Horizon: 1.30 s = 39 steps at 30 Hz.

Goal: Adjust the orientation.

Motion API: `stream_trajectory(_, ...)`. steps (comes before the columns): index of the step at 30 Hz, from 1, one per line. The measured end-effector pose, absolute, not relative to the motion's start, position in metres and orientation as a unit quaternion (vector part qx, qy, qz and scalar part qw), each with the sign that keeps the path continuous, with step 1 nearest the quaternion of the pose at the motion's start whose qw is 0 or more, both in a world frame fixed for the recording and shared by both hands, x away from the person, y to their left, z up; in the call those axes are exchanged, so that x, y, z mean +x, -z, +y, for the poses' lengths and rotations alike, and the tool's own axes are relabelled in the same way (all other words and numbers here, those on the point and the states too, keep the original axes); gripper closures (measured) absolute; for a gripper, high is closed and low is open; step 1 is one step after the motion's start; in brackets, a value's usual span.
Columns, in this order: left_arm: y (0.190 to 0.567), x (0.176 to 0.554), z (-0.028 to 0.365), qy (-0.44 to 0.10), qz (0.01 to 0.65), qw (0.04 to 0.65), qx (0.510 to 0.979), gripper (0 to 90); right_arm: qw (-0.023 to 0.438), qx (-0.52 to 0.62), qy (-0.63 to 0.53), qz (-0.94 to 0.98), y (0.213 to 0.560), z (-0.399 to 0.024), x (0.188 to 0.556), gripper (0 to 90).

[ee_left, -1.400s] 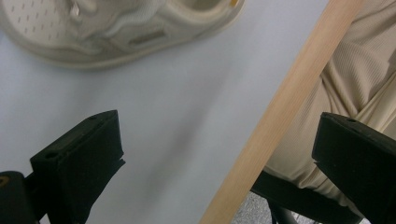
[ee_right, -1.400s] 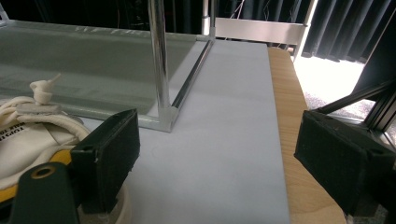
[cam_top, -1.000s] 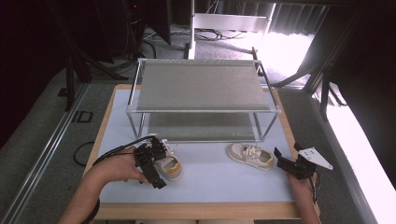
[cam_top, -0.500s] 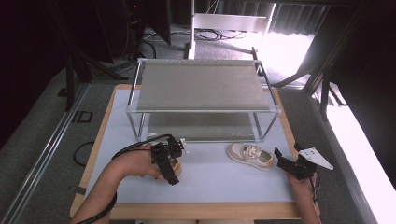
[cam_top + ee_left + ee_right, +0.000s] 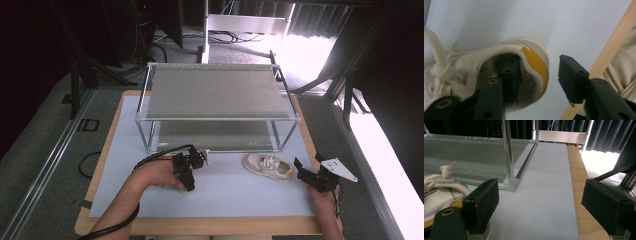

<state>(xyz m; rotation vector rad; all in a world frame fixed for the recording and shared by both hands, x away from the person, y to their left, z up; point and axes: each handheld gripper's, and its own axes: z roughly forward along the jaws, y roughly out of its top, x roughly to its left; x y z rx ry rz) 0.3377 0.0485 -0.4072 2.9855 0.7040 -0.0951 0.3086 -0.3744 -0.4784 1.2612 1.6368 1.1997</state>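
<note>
Straddling the heel of a cream shoe [image 5: 499,75] near the table's [image 5: 235,200] front edge, left of centre, the left gripper [image 5: 536,75] has one finger inside the opening and the other outside the yellow heel tab; its fingers have just been closing but do not yet pinch. Its mate, the second shoe [image 5: 268,167], lies toward the front right corner, the right gripper [image 5: 309,176] beside it, fingers apart. The wire rack [image 5: 215,90] behind holds no shoes; both remain to be placed.
</note>
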Motion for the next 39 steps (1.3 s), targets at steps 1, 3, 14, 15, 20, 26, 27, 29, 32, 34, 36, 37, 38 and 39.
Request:
stream_trajectory(1, 0.409, 0.339, 0.048, 0.031, 0.23, 0.036, 0.972, 52.9, 0.367, 0.491, -0.467, 0.637, 0.478, -0.374, 0.309, 13.9)
stream_trajectory(3, 0.412, 0.34, 0.047, 0.036, 0.232, 0.034, 0.971, 56.3, 0.367, 0.491, -0.467, 0.637, 0.478, -0.374, 0.309, 13.9)
stream_trajectory(14, 0.42, 0.346, 0.046, 0.051, 0.228, 0.043, 0.971, 63.1, 0.367, 0.491, -0.465, 0.639, 0.478, -0.374, 0.309, 14.0)
stream_trajectory(15, 0.42, 0.346, 0.047, 0.052, 0.226, 0.045, 0.972, 64.0, 0.367, 0.491, -0.464, 0.639, 0.478, -0.374, 0.309, 14.0)
stream_trajectory(20, 0.419, 0.343, 0.049, 0.061, 0.206, 0.045, 0.976, 69.7, 0.367, 0.49, -0.463, 0.641, 0.478, -0.374, 0.309, 14.0)
stream_trajectory(26, 0.404, 0.333, 0.053, 0.045, 0.162, 0.054, 0.984, 73.5, 0.367, 0.49, -0.462, 0.642, 0.478, -0.373, 0.31, 14.1)
stream_trajectory(27, 0.4, 0.33, 0.052, 0.042, 0.153, 0.059, 0.986, 74.3, 0.368, 0.49, -0.462, 0.642, 0.478, -0.373, 0.309, 14.1)
stream_trajectory(29, 0.393, 0.324, 0.046, 0.034, 0.122, 0.069, 0.99, 76.7, 0.368, 0.489, -0.462, 0.642, 0.478, -0.373, 0.31, 14.1)
stream_trajectory(32, 0.386, 0.317, 0.036, 0.029, 0.093, 0.066, 0.993, 77.4, 0.368, 0.489, -0.461, 0.642, 0.478, -0.373, 0.31, 14.1)
stream_trajectory(34, 0.386, 0.314, 0.029, 0.026, 0.085, 0.056, 0.994, 77.3, 0.367, 0.489, -0.462, 0.642, 0.478, -0.373, 0.31, 14.1)
stream_trajectory(36, 0.387, 0.312, 0.024, 0.026, 0.074, 0.053, 0.995, 77.4, 0.367, 0.489, -0.462, 0.642, 0.478, -0.373, 0.309, 14.1)
stream_trajectory(37, 0.388, 0.31, 0.022, 0.033, 0.073, 0.055, 0.995, 77.4, 0.367, 0.489, -0.463, 0.642, 0.478, -0.373, 0.309, 14.1)
stream_trajectory(38, 0.389, 0.309, 0.02, 0.037, 0.072, 0.056, 0.995, 77.3, 0.367, 0.49, -0.463, 0.642, 0.478, -0.373, 0.309, 14.1)
stream_trajectory(39, 0.389, 0.309, 0.018, 0.039, 0.066, 0.053, 0.996, 77.3, 0.367, 0.49, -0.463, 0.642, 0.478, -0.373, 0.31, 14.1)
